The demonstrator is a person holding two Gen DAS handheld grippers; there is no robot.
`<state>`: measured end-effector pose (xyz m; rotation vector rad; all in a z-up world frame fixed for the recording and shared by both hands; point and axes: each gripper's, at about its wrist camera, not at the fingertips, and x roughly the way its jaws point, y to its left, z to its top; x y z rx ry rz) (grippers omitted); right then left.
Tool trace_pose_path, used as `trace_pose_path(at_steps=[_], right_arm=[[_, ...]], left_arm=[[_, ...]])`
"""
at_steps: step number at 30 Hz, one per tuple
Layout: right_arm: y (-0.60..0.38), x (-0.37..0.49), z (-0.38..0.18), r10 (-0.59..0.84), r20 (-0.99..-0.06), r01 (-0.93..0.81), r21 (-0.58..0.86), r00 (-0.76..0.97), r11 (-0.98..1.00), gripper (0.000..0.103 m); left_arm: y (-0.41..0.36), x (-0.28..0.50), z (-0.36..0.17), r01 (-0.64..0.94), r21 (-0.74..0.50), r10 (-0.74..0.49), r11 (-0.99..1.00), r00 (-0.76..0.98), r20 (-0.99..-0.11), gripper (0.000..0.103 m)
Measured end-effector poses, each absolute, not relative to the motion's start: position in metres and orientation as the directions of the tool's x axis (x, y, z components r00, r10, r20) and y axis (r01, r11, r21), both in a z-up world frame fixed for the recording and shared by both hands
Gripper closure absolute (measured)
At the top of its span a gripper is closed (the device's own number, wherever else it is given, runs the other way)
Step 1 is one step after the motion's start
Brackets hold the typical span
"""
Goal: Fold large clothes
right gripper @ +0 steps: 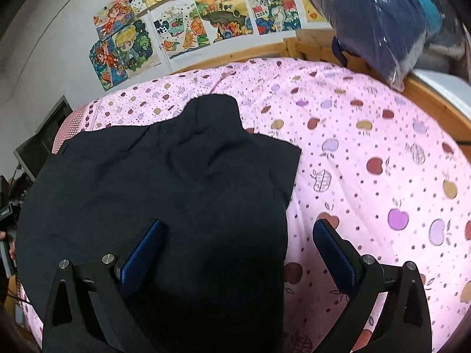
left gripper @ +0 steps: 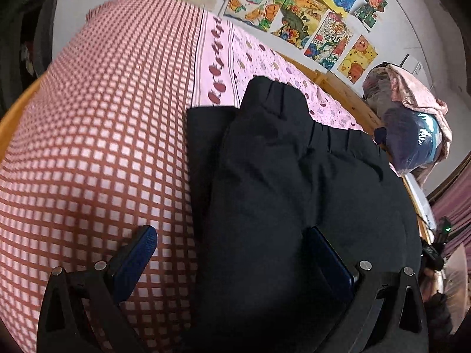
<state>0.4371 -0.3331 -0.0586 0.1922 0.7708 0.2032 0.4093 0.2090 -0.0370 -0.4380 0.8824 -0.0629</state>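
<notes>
A black pair of trousers (left gripper: 294, 182) lies folded over on the bed, its gathered waistband toward the far end; it also shows in the right wrist view (right gripper: 164, 182). My left gripper (left gripper: 232, 238) is open, straddling the garment's left edge, with one blue pad (left gripper: 138, 253) over the checked sheet and the other over the black cloth. My right gripper (right gripper: 238, 235) is open, straddling the garment's right edge, with its left pad (right gripper: 144, 256) over the cloth and its right pad over the pink sheet. Neither holds anything.
The bed has a red-checked sheet (left gripper: 103, 132) and a pink apple-print cover (right gripper: 368, 153), with a wooden frame (right gripper: 435, 103). Bagged bedding (right gripper: 382, 20) sits at the far corner. Drawings (right gripper: 182, 23) hang on the wall. A camera on a stand (left gripper: 432, 250) is beside the bed.
</notes>
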Motion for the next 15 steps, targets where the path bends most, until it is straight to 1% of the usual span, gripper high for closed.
trace_pose_path(at_steps=[6,8,12,15], right_arm=[[-0.338,0.448,-0.085,0.321,-0.690,-0.109,0.333,0.649,0.937,0.004],[-0.338,0.450,-0.096,0.335,-0.690,-0.109,0.351,0.642,0.930,0.002],[-0.335,0.451,-0.106,0.359,-0.688,-0.119,0.371,0.630,0.921,0.001],[-0.338,0.454,-0.111,0.411,-0.681,-0.143,0.415,0.606,0.899,0.001]], left_arm=[[0.213,0.412,-0.055,-0.106,-0.479,-0.321,0.871,0.615,-0.720,0.000],[0.213,0.413,-0.058,-0.102,-0.490,-0.332,0.866,0.615,-0.715,0.000],[0.211,0.413,-0.060,-0.086,-0.498,-0.348,0.863,0.612,-0.710,0.000],[0.210,0.412,-0.064,-0.069,-0.513,-0.370,0.856,0.611,-0.700,0.000]])
